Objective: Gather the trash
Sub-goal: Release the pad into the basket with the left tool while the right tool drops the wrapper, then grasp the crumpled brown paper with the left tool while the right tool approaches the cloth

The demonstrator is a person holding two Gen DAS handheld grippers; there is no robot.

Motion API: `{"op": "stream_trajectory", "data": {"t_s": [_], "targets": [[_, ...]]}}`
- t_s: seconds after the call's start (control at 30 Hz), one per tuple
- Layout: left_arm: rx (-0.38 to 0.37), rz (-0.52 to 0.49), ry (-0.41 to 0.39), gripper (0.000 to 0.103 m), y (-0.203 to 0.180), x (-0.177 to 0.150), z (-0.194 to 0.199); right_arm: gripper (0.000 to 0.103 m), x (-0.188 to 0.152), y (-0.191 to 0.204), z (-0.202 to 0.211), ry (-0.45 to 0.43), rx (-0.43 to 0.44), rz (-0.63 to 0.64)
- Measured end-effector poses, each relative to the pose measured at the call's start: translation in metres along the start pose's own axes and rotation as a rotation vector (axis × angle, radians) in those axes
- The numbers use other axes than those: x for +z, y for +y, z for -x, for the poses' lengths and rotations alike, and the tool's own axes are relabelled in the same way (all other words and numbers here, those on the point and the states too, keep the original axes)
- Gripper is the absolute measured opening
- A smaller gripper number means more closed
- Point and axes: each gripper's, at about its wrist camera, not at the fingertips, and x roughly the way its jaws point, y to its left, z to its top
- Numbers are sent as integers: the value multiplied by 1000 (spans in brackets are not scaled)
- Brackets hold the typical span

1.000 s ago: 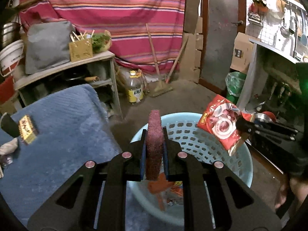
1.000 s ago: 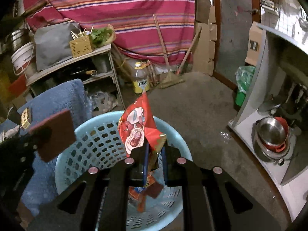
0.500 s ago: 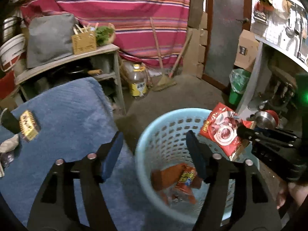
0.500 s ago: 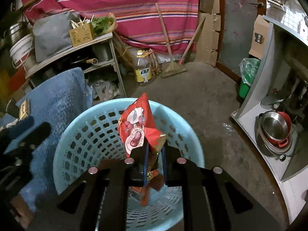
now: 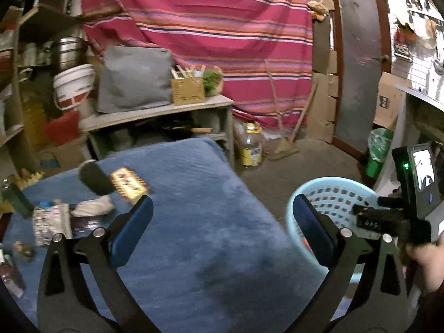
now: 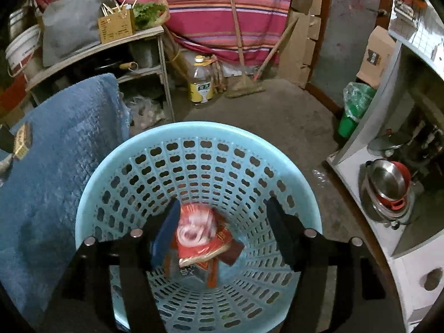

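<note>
- the left gripper (image 5: pixel 222 216) is held over the blue blanket (image 5: pixel 199 222) on the bench, and its jaws have just been opened wide, with nothing between them.
- the right gripper (image 6: pixel 222 230) is held over the light blue basket (image 6: pixel 194 136), and its jaws have just been opened too.
- the red snack bag (image 6: pixel 198 236) is seen loose between the right jaws, blurred, and is not pressed by them; it is judged to be dropping into the basket.
- more wrappers are seen at the bottom of the basket, under the red bag.
- the basket is set on the floor, just beside the edge of the blanket.
- more trash is left on the blanket: a yellow packet (image 5: pixel 129 184), a crumpled silver wrapper (image 5: pixel 51 226) and a white scrap (image 5: pixel 93 208), all near the far left side.
- a dark round thing (image 5: pixel 94 179) lies touching the yellow packet; what it is cannot be told.
- the step in hand is judged to be the drop into the basket, nearly done.
- for the next move, the left gripper would need to be brought to the yellow packet, with the jaws set on both sides of it, then closed.
- the dark thing should not be caught by mistake.
</note>
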Motion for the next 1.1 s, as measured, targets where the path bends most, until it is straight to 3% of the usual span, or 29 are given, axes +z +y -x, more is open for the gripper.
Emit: {"op": "stream_trajectory", "data": {"t_s": [0.07,0.17,0.27,0.4,0.6,0.7,0.93,1.1], "targets": [[30,3,-13,97,20,-3,8,69,2,6,11,-34,17,-17],[93,13,-23,97,57,-9,16,81,7,18,34,-126,125,-50],[169,45,-24,97,97,-14,19,85,10,43,56,-225,224,-56],[269,82,-24,97,149,-23,20,87,11,88,67,-287,311,-41],[368,162,-2,97,217,-47,18,94,7,172,57,-263,366,29],[381,201,70,97,251,-61,4,96,4,201,54,-229,373,31],[460,338,136,97,321,-85,-7,97,4,237,45,-193,380,25],[497,358,163,97,350,-94,-12,97,6,262,41,-184,367,52]]}}
